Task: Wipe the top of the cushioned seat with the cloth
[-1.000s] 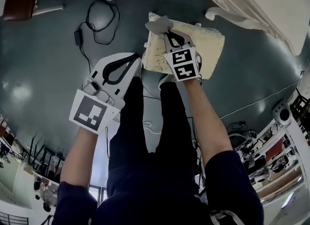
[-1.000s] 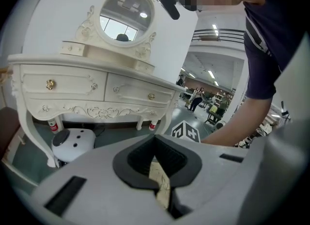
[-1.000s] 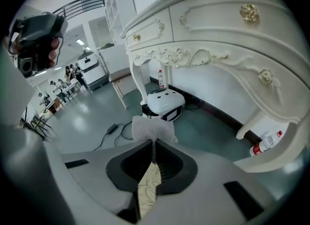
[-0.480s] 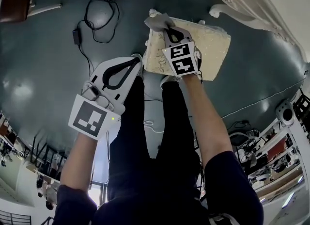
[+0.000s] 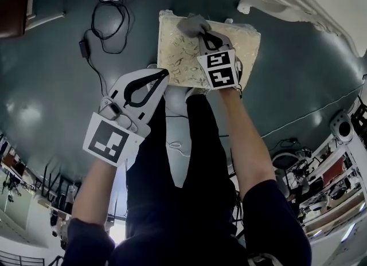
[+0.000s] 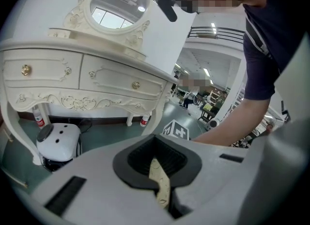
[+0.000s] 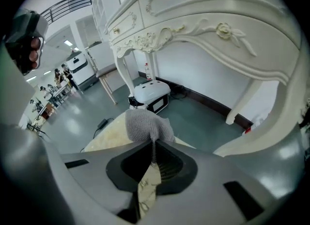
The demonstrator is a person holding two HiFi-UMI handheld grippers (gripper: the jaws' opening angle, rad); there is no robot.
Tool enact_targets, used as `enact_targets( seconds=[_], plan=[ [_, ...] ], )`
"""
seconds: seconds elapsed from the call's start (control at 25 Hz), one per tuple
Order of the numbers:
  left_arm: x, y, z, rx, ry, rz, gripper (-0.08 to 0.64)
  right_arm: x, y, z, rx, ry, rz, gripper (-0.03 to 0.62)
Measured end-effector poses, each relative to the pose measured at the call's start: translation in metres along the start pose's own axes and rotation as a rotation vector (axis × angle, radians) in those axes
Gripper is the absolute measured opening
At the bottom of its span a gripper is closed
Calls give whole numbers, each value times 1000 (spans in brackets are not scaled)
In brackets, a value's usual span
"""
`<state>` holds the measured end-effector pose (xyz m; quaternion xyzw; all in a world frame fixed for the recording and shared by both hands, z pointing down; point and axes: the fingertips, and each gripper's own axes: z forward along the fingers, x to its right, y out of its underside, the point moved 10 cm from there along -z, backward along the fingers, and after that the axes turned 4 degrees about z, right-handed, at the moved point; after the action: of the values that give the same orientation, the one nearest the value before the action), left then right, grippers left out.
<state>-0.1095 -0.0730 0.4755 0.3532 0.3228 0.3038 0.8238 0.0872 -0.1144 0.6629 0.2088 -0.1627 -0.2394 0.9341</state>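
Upper centre of the head view: rectangular cushioned seat [image 5: 175,53], padded, cream fabric with a gold leaf pattern. Grey knitted cloth [image 5: 192,25], crumpled, lies at the seat's far edge, pinched in the clenched jaws of the right gripper [image 5: 202,34]; forearm extended straight up-frame. Left gripper [image 5: 164,75], jaws together on nothing, is angled toward the seat's near-left corner. Glossy dark grey-green floor [image 5: 57,87]; carved cream dressing table [image 6: 87,73] with oval mirror [image 6: 116,1].

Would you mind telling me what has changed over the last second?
The right gripper has slid the cloth from the far left corner of the cushioned seat a little rightward along its far edge. Its grip on the cloth is unchanged; the left gripper stays shut and empty beside the seat.
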Motion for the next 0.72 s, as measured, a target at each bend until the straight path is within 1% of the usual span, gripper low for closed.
enact_targets(
  seconds=[0.12,0.44,0.6,0.72],
  plan=[
    [13,-7,18,2,21,12,8,26,15,-14,0,29,31,37],
    [51,-22,63,-6,80,46,8,102,63,-55,-4,139,92,37],
    [65,-29,78,-12,104,57,8,131,87,-73,-27,189,139,37],
    [72,-32,82,-5,112,55,8,144,100,-80,-45,215,173,37]
  ],
)
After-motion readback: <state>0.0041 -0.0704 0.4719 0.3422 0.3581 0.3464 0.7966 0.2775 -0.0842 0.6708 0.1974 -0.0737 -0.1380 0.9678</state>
